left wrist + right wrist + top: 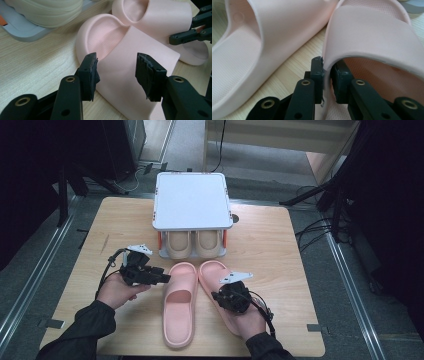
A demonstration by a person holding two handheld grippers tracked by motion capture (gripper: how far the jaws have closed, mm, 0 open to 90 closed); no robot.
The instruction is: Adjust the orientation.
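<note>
Desk (270,250): one, light wood, rounded corners.

Left gripper (159,276): one, held in the person's left hand (117,291) at the desk's left half, pointing right toward the left slipper. In the left gripper view its two fingers (90,75) stand apart with a clear gap, gripping nothing; the slipper's strap lies just beyond and between them, not touched.

Pink slippers: two, side by side at the desk's near middle, toes pointing away from the person, inner edges close at the toe end.
- Left slipper (178,304): flat on the desk, sole down, free of both grippers.
- Right slipper (214,275): just right of the first, angled a little. Its heel half is covered in the high view by the right gripper and hand.

Rack (190,200): one, white flat top with grey rim and orange posts, at the far middle of the desk, just behind the pink pair.

Beige slippers (192,245): two, side by side on the rack's lower level, toes facing the person.

Right gripper (228,296): one, held in the right hand (250,320), over the right slipper. In the right gripper view its two fingers (317,72) are closed on the inner side edge of that slipper's strap, one finger outside, one under the strap.

Cables: two, one trailing from each gripper.
</note>
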